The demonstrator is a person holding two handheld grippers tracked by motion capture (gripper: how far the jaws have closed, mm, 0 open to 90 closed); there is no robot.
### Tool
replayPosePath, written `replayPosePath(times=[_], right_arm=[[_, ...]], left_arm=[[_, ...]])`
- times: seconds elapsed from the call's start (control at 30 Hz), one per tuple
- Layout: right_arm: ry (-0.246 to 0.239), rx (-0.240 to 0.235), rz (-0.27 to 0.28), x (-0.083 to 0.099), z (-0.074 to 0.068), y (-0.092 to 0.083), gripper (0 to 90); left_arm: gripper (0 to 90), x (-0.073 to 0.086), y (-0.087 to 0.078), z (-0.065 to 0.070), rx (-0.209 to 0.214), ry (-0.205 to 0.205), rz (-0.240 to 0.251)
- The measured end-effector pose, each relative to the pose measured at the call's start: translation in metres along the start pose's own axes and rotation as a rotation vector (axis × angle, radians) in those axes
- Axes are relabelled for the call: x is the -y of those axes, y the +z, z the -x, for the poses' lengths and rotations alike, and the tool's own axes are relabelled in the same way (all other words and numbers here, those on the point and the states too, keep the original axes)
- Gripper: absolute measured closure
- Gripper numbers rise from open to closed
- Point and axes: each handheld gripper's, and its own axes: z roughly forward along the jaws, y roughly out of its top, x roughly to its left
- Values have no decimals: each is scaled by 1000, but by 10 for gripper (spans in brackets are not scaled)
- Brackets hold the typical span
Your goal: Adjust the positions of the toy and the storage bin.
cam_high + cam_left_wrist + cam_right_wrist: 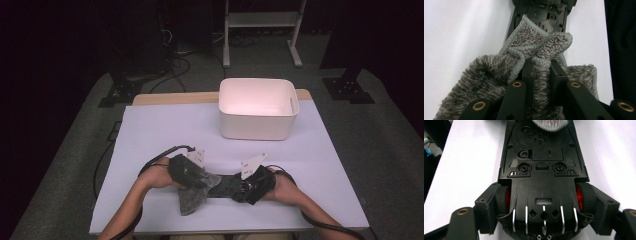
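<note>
No legible writing on toy car (544, 170) underside.

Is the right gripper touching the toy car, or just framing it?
Touching. In the right gripper view, the right gripper has its pads pressed against both rear wheels of the upturned toy car, with no gap on either side.

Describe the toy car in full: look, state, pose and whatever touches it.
The toy car is black plastic and lies upside down on the white table, its underside up with screw holes, a hatch, silvery fins at one end and black tyres on red hubs. The right gripper clamps it across those two wheels. At its far end, the grey fluffy cloth, pinched in the left gripper, lies against its underside.
</note>
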Motion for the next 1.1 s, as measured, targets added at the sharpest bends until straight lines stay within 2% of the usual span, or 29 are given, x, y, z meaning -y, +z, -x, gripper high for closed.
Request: replayPosePath(times=[0.13,0.3,0.5,0.57,0.67,0.93,1.1], right_arm=[[-3,2,-4,0,-1,0,234],[-10,3,-7,-1,-1,0,235],[-14,1,-9,-1,0,1,234],[-14,2,-10,-1,0,1,235],[-13,1,-9,-1,0,0,235],[-9,-1,-3,-1,0,1,235],[-9,1,-2,0,0,1,235]], left_arm=[[775,1,-6,-2,-7,-8,13],[775,-14,-7,-5,-11,15,30],[774,-44,9,-7,11,64,16],[774,-53,17,-8,16,79,-12],[773,-60,25,-11,18,81,-20],[773,-61,29,-17,30,70,7],[773,-59,32,-15,34,71,-10]])
